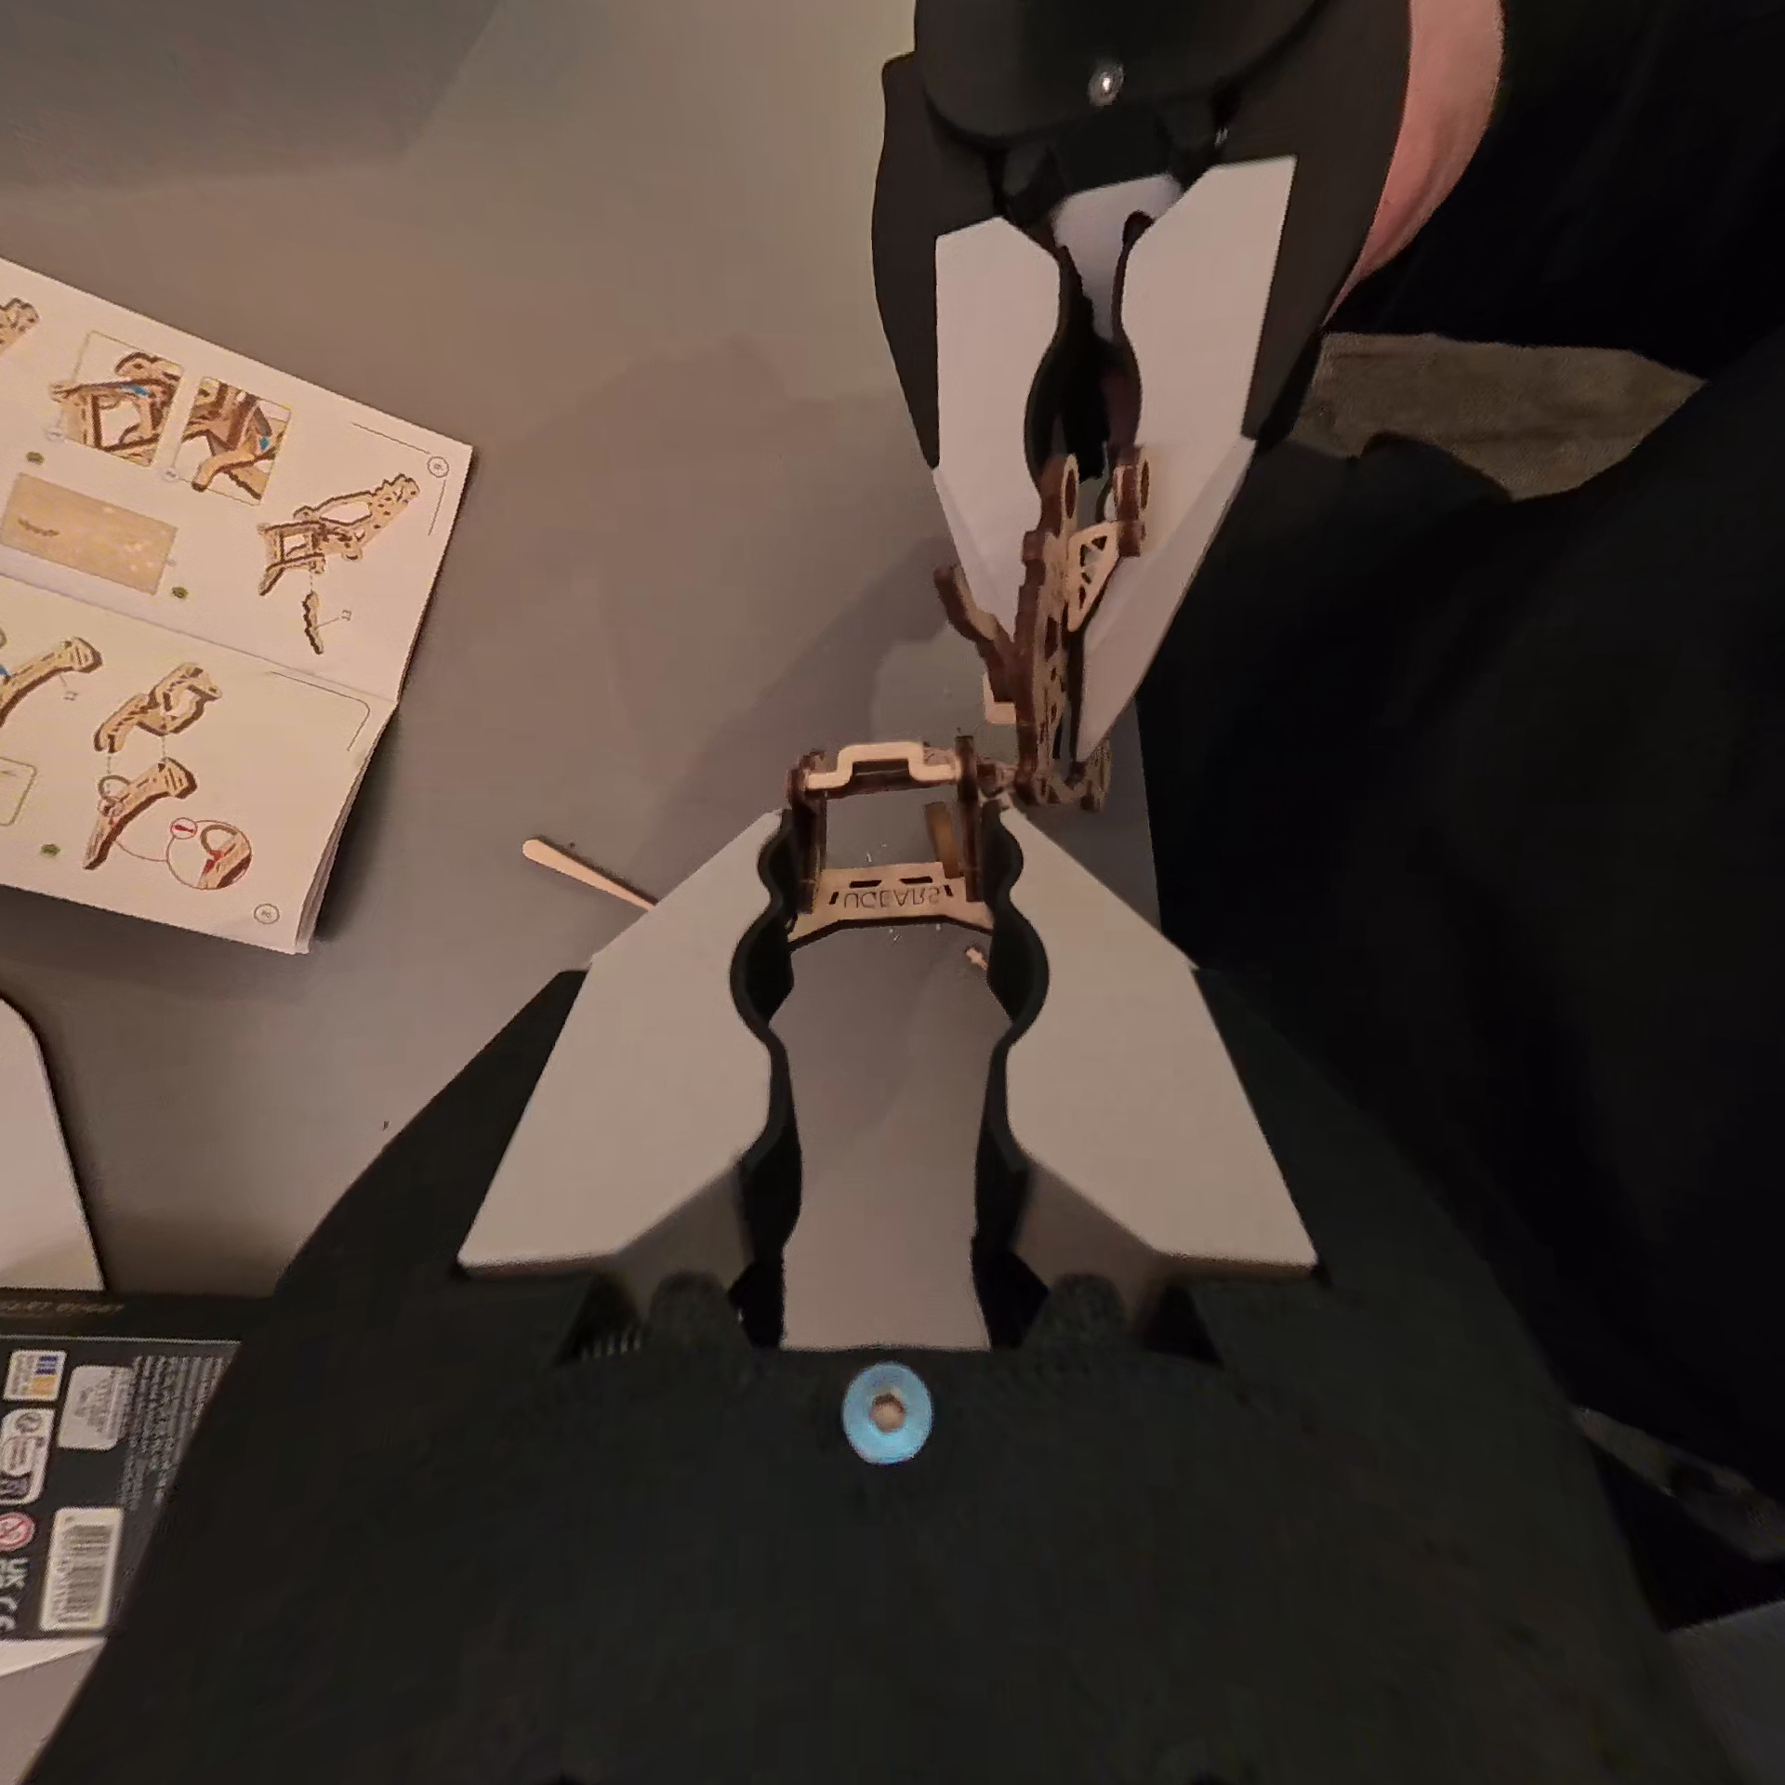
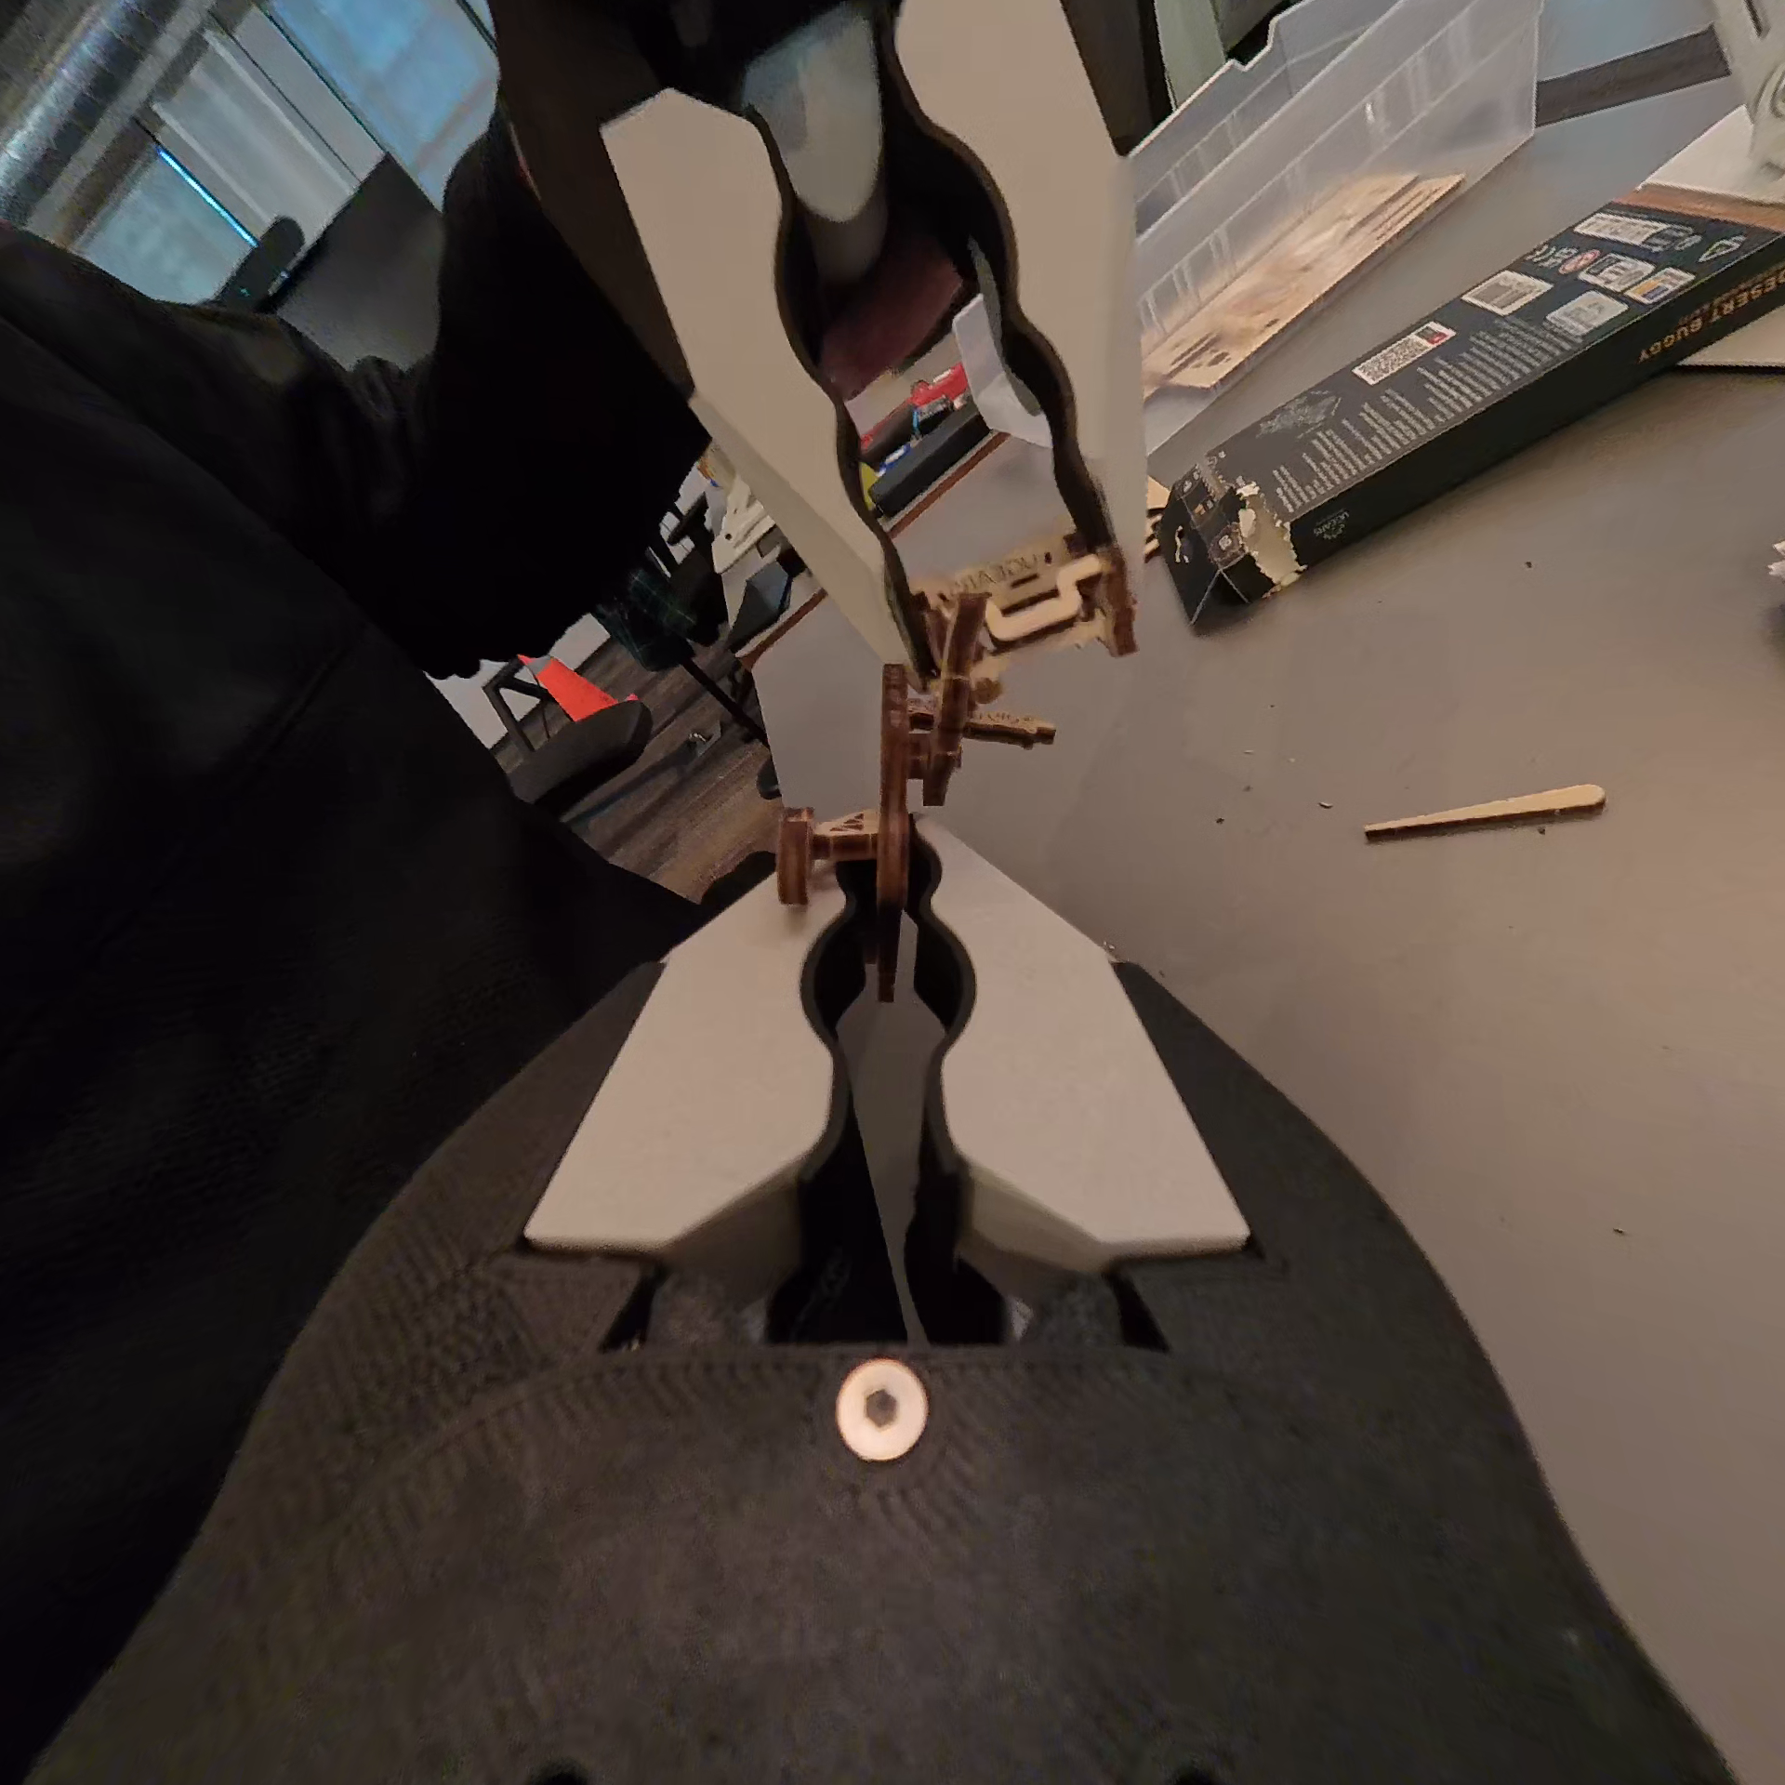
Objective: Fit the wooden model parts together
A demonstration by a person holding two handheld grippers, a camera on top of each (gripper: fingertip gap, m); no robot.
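My left gripper is shut on a small boxy wooden frame, held by its two side walls above the grey table. My right gripper comes in from above, shut on a flat wooden part with cut-outs and prongs. That part's lower end touches the frame's right side. In the right wrist view, my right gripper pinches the flat part edge-on. The left gripper holds the frame just beyond it.
An open instruction booklet lies at left on the grey table. A thin wooden stick lies near the frame. A black kit box and a clear plastic tray sit behind. A person's dark sleeve fills the right. My hands' fingertips stand some 4 centimeters from each other. The thin wooden stick is about 15 centimeters from both grippers' fingertips. Look for it in the right wrist view too.
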